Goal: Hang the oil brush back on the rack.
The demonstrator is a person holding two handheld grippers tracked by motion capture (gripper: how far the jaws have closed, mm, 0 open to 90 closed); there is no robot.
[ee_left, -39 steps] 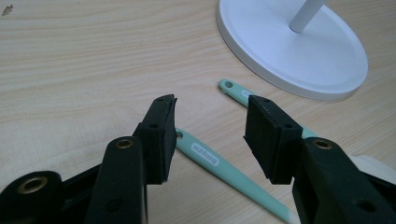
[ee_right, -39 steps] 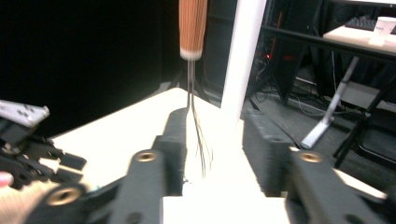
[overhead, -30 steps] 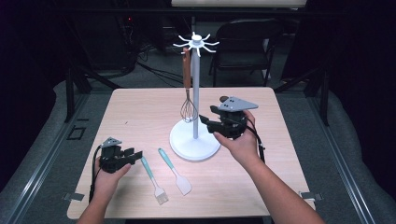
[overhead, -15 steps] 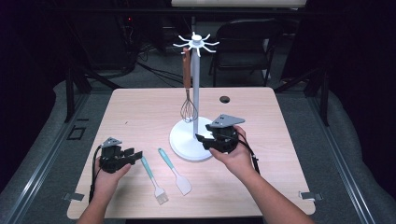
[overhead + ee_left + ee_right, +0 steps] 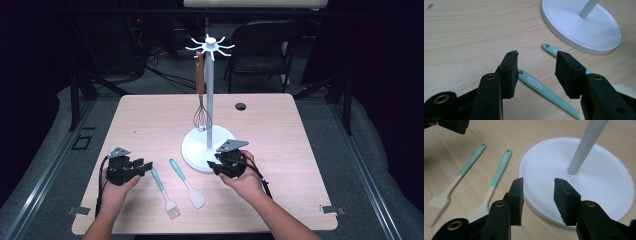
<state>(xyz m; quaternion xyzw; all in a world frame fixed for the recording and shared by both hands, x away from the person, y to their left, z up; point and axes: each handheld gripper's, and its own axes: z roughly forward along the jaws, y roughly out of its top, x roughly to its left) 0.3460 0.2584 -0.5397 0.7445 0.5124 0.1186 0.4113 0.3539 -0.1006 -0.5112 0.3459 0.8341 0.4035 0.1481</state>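
A white utensil stand (image 5: 209, 90) rises from a round base (image 5: 200, 148) (image 5: 584, 27) (image 5: 596, 177) mid-table, with a wood-handled whisk (image 5: 200, 100) hanging from one hook. Two teal-handled tools lie in front: a basting brush (image 5: 164, 192) (image 5: 544, 90) (image 5: 456, 180) and a spatula (image 5: 186, 182) (image 5: 496, 176). My left gripper (image 5: 146, 167) (image 5: 536, 71) is open, low over the brush's handle end. My right gripper (image 5: 214, 166) (image 5: 537, 197) is open and holds nothing, at the base's front edge.
The wooden table (image 5: 150, 120) has a dark round hole (image 5: 241, 106) at the back right. A black chair (image 5: 260, 45) and cables stand beyond the far edge. Metal brackets sit at the front corners.
My right gripper has come down and toward me from beside the stand's pole to the base's front edge. The left gripper has stayed put.
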